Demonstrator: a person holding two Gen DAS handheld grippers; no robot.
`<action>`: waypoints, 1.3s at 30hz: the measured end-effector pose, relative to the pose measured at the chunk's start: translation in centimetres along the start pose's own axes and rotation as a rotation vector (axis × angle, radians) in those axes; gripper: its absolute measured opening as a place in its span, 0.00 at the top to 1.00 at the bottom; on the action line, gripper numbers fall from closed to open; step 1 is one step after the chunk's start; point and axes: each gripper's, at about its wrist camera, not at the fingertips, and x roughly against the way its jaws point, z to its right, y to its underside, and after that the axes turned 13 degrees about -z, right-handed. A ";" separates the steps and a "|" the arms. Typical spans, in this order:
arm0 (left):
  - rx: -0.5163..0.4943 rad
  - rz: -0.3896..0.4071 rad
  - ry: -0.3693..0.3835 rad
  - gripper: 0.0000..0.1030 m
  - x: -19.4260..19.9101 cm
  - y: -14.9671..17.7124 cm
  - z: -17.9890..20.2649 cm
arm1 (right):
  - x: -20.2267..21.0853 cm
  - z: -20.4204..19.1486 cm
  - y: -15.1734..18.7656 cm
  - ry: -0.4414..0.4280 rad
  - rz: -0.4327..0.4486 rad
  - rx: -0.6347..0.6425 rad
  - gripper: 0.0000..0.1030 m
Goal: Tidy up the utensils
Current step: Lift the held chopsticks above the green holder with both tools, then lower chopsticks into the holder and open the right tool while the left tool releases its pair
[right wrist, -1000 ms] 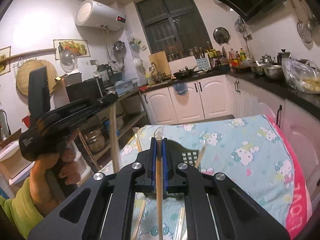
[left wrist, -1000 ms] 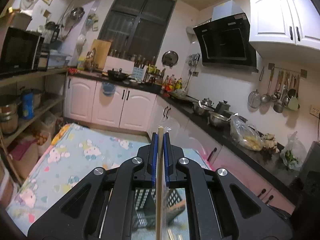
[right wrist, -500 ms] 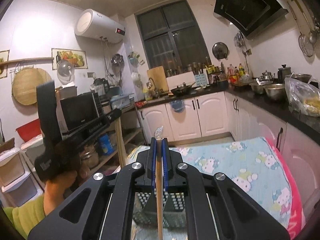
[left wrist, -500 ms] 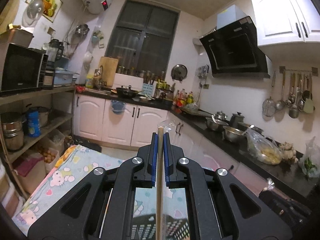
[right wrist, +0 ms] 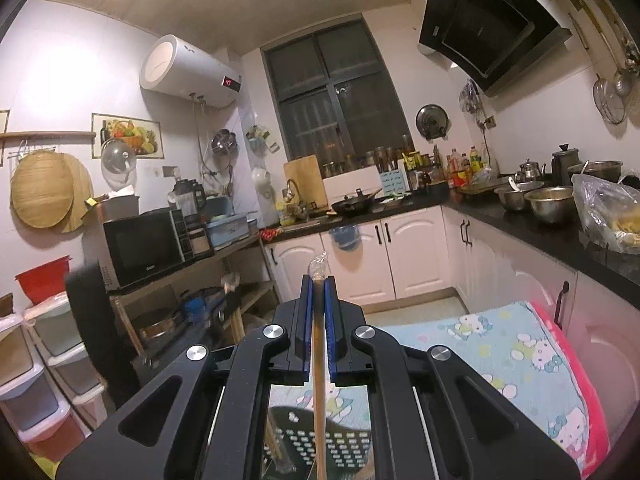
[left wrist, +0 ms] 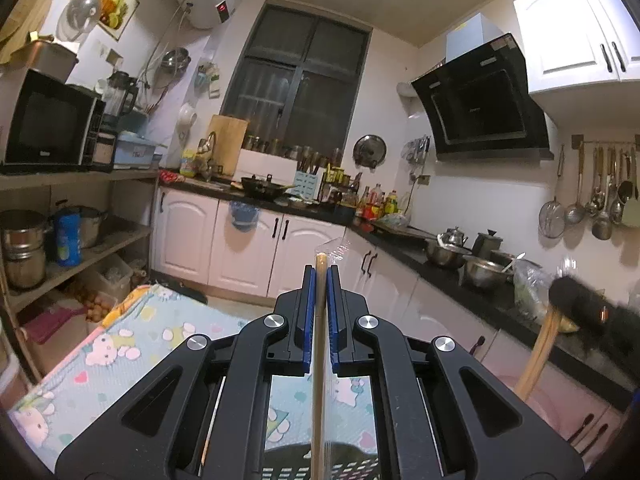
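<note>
My left gripper (left wrist: pixel 320 276) is shut on a wrapped wooden chopstick (left wrist: pixel 319 360) that runs upright between the blue pads, its clear wrapper tip poking above them. My right gripper (right wrist: pixel 318 286) is shut on another wrapped chopstick (right wrist: pixel 319 380), held the same way. A dark perforated utensil basket (right wrist: pixel 316 446) sits below the right gripper on the table; its rim also shows at the bottom of the left wrist view (left wrist: pixel 300 466). The right gripper, blurred, shows in the left wrist view (left wrist: pixel 580 304) with its chopstick (left wrist: pixel 538 352) hanging down. The left gripper shows blurred in the right wrist view (right wrist: pixel 96 320).
The table wears a light-blue Hello Kitty cloth (right wrist: pixel 516 344) with a pink edge. A black counter (right wrist: pixel 560 236) with steel bowls and a plastic bag runs along the right. Open shelves with a microwave (right wrist: pixel 140 248) and pots stand on the left.
Both grippers have tilted upward with their chopsticks, so less of the table shows and the basket has slid to the bottom of both views. The right gripper has come into the left view.
</note>
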 end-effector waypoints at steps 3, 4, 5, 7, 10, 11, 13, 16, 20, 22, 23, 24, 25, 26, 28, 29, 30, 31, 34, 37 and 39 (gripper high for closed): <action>-0.004 0.001 0.003 0.98 -0.4 0.8 -0.1 | -1.0 0.3 0.2 0.018 0.010 0.006 0.94; -0.008 0.006 0.007 0.98 -0.5 1.0 0.0 | -1.2 0.4 0.2 0.022 0.010 0.009 0.94; -0.014 0.009 0.006 0.98 -0.5 1.2 0.0 | -1.7 0.4 0.5 0.035 0.011 0.014 0.94; -0.019 0.008 0.004 0.98 -0.7 1.5 0.0 | -2.3 0.6 0.9 0.047 0.011 0.019 0.94; -0.017 0.004 0.002 0.98 -1.1 2.2 0.0 | -3.0 0.8 1.6 0.064 0.011 0.025 0.94; -0.016 0.004 0.003 0.98 -1.2 2.3 0.0 | -3.2 1.0 2.0 0.065 0.013 0.025 0.94; -0.022 0.001 0.004 0.98 -1.3 2.7 -0.1 | -3.6 1.4 2.7 0.071 0.015 0.028 0.94; -0.024 -0.007 0.004 0.98 -1.5 3.2 -0.4 | -4.0 1.6 3.3 0.078 0.015 0.029 0.94; -0.025 -0.025 0.010 0.98 -1.4 3.8 -0.7 | -4.1 1.9 4.3 0.080 0.013 0.018 0.94; -0.025 -0.033 0.013 0.98 -1.3 4.1 -0.8 | -4.0 2.0 4.7 0.080 0.011 0.015 0.94; -0.025 -0.041 0.015 0.98 -1.3 4.2 -1.0 | -3.9 1.9 4.7 0.079 0.009 0.015 0.94; -0.021 -0.048 0.017 0.98 -1.2 4.3 -1.1 | -3.9 2.0 4.9 0.082 0.008 0.015 0.94; -0.014 -0.056 0.022 0.98 -1.1 4.5 -1.3 | -3.7 2.0 5.2 0.082 0.006 0.015 0.94; -0.003 -0.068 0.030 0.98 -1.0 4.6 -1.5 | -3.6 2.0 5.4 0.082 0.005 0.015 0.94; 0.005 -0.091 0.040 0.98 -0.8 4.8 -1.8 | -3.3 2.1 6.0 0.087 0.004 0.007 0.94; 0.007 -0.106 0.043 0.98 -0.7 5.0 -1.9 | -3.2 2.1 6.2 0.085 0.001 0.004 0.94; 0.007 -0.117 0.044 0.98 -0.7 5.1 -2.0 | -3.0 2.1 6.5 0.084 -0.004 0.002 0.94; 0.012 -0.136 0.046 0.98 -0.6 5.3 -2.1 | -2.8 2.1 6.7 0.086 -0.009 -0.003 0.94; 0.025 -0.180 0.061 0.98 -0.6 5.6 -2.6 | -2.5 2.2 7.5 0.076 -0.032 -0.021 0.94; 0.022 -0.209 0.070 0.98 -0.5 5.8 -2.8 | -2.2 2.3 8.1 0.065 -0.057 -0.039 0.94; 0.016 -0.220 0.071 0.98 -0.2 6.0 -2.9 | -2.1 2.3 8.5 0.053 -0.074 -0.059 0.94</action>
